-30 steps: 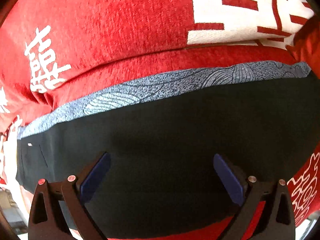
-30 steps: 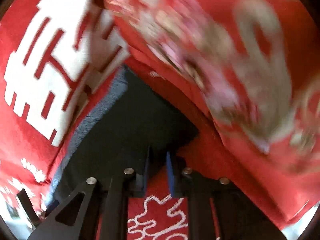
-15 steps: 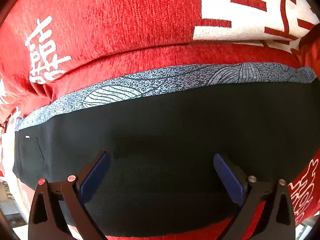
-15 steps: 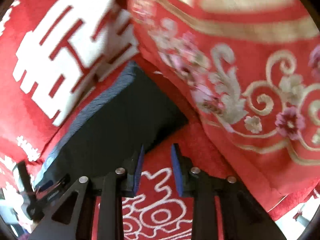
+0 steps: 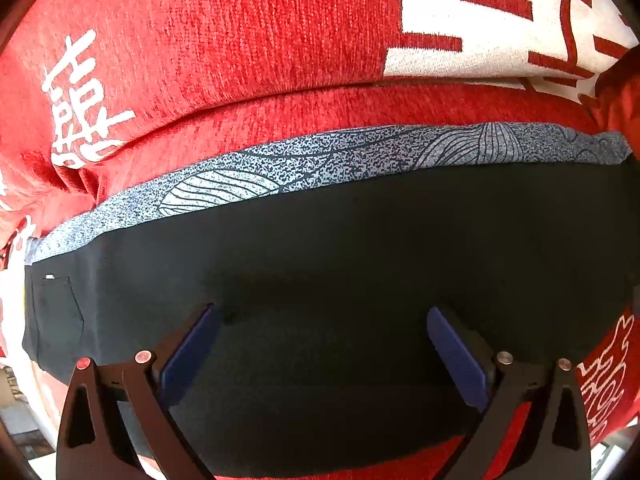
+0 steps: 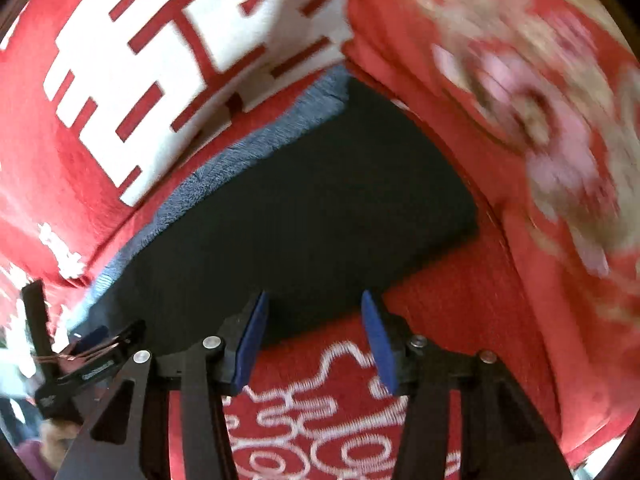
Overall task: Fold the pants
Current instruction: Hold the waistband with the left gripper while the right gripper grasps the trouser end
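Note:
The black pants [image 5: 360, 248] lie folded flat on a red cover, with a grey-blue patterned strip [image 5: 320, 160] along their far edge. My left gripper [image 5: 322, 316] points straight down over the pants, open wide, with nothing pinched. In the right wrist view the pants [image 6: 304, 208] run up and left from my right gripper [image 6: 314, 300]. Its jaws are opening over the pants' near edge, and the blue pads [image 6: 376, 340] press on nothing. The left gripper [image 6: 88, 344] shows at the lower left of that view.
The red cover [image 5: 240, 40] carries white characters and a large white emblem [image 5: 500, 20]. A red cushion with a gold and pink floral pattern [image 6: 540, 120] rises at the pants' right end. A person's hand [image 6: 52, 444] shows at the lower left.
My right gripper's jaws have spread from nearly shut to well apart, and its view has swung along the pants' end. The left gripper stays open and has shifted slightly over the pants.

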Tool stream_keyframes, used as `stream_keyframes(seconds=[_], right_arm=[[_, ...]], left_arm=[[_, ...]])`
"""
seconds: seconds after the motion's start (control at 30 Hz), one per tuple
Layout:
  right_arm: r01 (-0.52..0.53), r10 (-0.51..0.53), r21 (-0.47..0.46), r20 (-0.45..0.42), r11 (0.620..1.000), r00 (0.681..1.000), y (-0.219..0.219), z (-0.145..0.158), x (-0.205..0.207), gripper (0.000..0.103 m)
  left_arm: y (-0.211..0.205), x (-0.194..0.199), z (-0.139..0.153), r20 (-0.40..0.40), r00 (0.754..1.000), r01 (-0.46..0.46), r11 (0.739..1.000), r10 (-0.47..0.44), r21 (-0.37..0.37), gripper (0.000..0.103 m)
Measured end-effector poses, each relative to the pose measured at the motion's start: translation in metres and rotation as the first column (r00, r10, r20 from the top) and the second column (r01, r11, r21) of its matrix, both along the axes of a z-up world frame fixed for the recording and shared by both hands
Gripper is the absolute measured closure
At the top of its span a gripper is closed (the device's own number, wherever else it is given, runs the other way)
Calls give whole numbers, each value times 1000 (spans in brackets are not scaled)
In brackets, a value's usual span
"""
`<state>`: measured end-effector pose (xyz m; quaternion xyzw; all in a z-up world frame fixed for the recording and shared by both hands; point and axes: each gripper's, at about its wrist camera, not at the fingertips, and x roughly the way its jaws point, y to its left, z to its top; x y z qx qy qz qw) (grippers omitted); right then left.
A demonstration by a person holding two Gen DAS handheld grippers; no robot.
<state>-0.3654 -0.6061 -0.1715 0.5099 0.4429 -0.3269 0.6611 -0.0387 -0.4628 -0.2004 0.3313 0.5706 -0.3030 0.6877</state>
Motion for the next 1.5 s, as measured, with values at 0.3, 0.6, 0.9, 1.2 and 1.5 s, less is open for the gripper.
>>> stream_keyframes(seconds=[0.3,0.6,0.9,1.2,1.5], right_arm=[[100,-126,129,209,987,970,18,-10,-41,47],[171,-216,163,321,972,922,6,-24,-43,46],[258,-270,89,430,962,862,-12,-34,-39,43],[275,-320,166,410,947,854,-35,-38,-14,86],[143,-135,22,495,989,858,-23,29,6,88]], left_arm=[[-5,-11,5,23,999,33,999,-33,5,0],[-8,-15,8,34,999,37,999,-37,17,0],[-6,-14,8,33,999,38,999,-38,10,0],[-10,-13,17,26,999,37,999,-38,19,14],[-38,-58,20,-68,988,138,988,-142,-65,25]])
